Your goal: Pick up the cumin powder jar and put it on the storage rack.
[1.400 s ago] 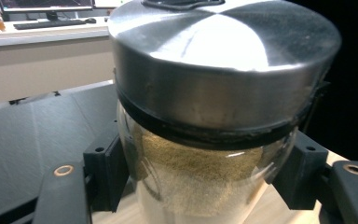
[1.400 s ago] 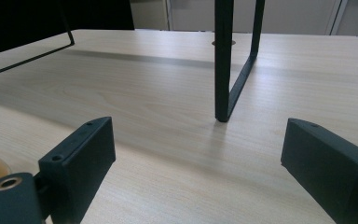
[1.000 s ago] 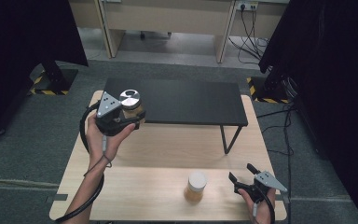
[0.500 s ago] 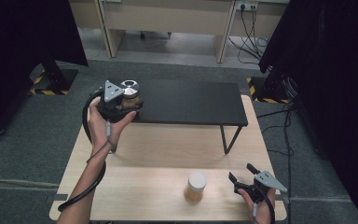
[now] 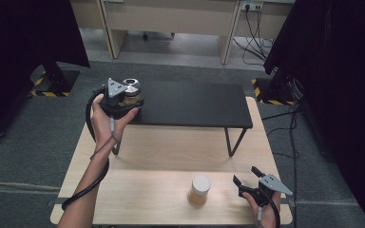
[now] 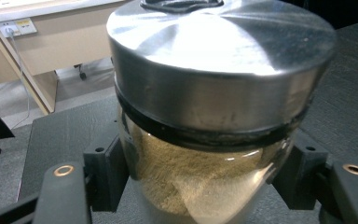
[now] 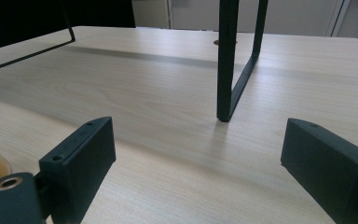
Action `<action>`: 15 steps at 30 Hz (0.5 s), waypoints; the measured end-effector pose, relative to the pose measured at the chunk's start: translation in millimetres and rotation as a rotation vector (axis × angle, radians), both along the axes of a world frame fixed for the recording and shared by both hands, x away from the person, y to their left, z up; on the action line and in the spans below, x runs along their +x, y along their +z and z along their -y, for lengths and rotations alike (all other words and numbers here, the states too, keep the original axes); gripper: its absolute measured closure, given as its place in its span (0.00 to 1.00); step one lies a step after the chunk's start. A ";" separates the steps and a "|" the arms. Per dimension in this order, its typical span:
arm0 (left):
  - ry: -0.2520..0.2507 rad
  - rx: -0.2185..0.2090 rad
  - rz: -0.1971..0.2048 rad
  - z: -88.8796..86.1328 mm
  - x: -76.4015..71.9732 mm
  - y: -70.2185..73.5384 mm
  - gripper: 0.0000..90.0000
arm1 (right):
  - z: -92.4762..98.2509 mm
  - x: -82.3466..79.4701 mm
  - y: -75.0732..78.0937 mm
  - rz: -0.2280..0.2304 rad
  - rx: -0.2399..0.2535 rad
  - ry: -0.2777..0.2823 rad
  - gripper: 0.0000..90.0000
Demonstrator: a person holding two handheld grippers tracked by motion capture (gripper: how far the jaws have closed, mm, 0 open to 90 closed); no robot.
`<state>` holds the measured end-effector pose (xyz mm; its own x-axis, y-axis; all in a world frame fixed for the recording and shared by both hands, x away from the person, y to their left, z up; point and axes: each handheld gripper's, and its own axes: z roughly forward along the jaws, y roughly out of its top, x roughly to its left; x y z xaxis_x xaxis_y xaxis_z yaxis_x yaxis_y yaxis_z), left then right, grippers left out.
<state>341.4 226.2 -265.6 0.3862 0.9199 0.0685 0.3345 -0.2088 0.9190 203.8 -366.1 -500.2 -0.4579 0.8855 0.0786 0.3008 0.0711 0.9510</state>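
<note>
A glass jar with a shiny metal lid and tan powder inside sits between the jaws of my left gripper, which is shut on its glass body. In the high view this metal-lidded jar is over the left end of the black shelf; whether it touches the shelf I cannot tell. My right gripper rests low at the table's front right, open and holding nothing. A second jar with a pale lid stands just left of it, apart from the jaws.
The black shelf stands on thin metal legs across the back half of the light wooden table. A cable loops from the left gripper along the forearm. Desks and floor cables lie beyond the table.
My left hand has carried the metal-lidded jar a little farther away, onto the left end of the shelf. The right gripper and the pale-lidded jar have not moved.
</note>
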 end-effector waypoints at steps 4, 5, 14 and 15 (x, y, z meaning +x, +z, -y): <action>0.005 -0.002 -0.006 -0.8 2.6 -3.6 0.34 | -0.2 0.0 0.3 0.000 -0.004 0.001 0.11; 0.006 -0.009 -0.003 -1.3 2.7 -4.9 0.34 | -0.3 0.0 0.3 0.000 -0.005 0.001 0.11; 0.007 -0.019 0.014 -1.9 2.0 -10.4 0.34 | -1.5 0.1 0.9 0.001 -0.014 0.003 0.12; 0.009 -0.024 0.019 -2.2 1.3 -12.0 0.34 | -1.3 0.1 0.9 0.001 -0.014 0.005 0.12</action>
<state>342.7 228.4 -277.6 0.3769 0.9247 0.0534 0.3186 -0.1836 0.9299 203.9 -364.8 -499.3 -0.4621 0.8844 0.0658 0.2992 0.0857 0.9503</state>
